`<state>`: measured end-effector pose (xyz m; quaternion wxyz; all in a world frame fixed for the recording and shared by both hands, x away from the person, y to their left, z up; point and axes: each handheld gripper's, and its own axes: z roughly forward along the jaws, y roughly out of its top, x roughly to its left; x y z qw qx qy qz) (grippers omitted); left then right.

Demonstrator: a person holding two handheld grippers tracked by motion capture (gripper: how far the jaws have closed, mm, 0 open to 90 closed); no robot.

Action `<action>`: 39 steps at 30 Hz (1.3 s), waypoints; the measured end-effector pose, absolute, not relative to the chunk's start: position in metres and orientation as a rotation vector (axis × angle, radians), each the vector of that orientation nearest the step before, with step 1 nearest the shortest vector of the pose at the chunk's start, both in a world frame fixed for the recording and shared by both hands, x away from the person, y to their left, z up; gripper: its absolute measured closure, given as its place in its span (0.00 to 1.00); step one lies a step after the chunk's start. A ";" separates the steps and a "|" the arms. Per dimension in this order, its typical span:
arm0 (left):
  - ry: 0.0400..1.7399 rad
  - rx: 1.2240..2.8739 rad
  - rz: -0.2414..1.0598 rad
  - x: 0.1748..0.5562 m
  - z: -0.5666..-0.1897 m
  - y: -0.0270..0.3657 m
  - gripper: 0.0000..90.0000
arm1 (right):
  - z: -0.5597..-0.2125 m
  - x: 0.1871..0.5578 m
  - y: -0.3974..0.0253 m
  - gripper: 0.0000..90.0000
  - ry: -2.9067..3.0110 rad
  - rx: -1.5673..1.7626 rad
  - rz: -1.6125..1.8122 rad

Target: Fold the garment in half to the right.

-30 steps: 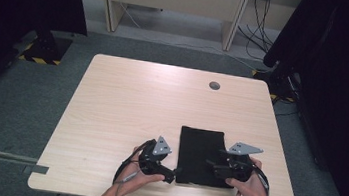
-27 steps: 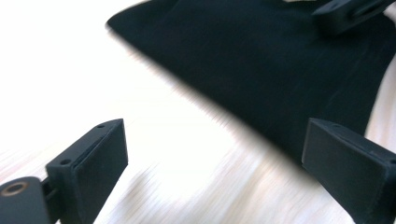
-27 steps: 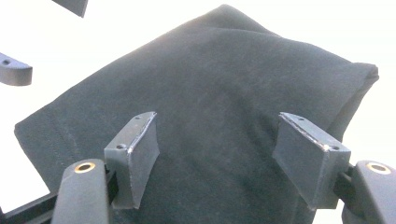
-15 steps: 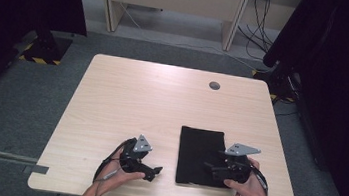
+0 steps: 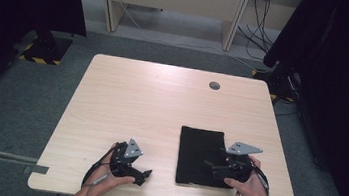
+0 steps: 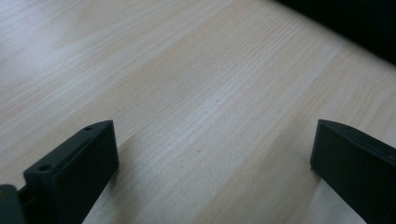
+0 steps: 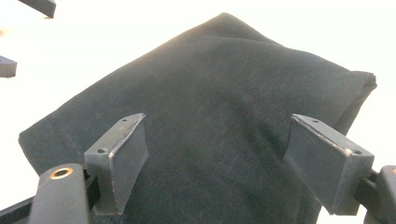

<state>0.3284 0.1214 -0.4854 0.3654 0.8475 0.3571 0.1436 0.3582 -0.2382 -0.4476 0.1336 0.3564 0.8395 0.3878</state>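
A folded black cloth (image 5: 198, 154) lies flat on the light wooden table (image 5: 151, 105), near the front right. My right gripper (image 5: 210, 165) hovers over the cloth's right half, pointing left, jaws wide apart; in the right gripper view the black cloth (image 7: 210, 116) spreads between and beyond my open right gripper (image 7: 215, 163). My left gripper (image 5: 145, 175) rests near the table's front edge, left of the cloth, open over bare wood. In the left gripper view the left gripper (image 6: 210, 158) holds nothing, and the wooden table (image 6: 187, 84) lies between its jaws.
A round grey cable hole (image 5: 214, 86) sits at the table's far right. Grey carpet (image 5: 22, 94) surrounds the table. A desk frame (image 5: 174, 2) with cables stands behind, and dark curtains (image 5: 346, 74) hang at both sides.
My left gripper has moved left and toward the front edge, away from the cloth's left side. The right gripper has stayed over the cloth.
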 end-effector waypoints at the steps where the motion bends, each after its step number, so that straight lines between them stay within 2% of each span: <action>1: 0.918 2.179 0.370 0.328 -0.485 0.122 0.00 | -0.448 0.358 -0.238 0.23 2.438 1.033 1.122; 14: 0.919 2.178 0.370 0.328 -0.485 0.121 0.00 | -0.469 0.363 -0.227 0.20 2.496 1.025 1.024; 39: 0.920 2.178 0.370 0.328 -0.486 0.121 0.00 | -0.472 0.401 -0.183 0.18 2.520 0.980 1.038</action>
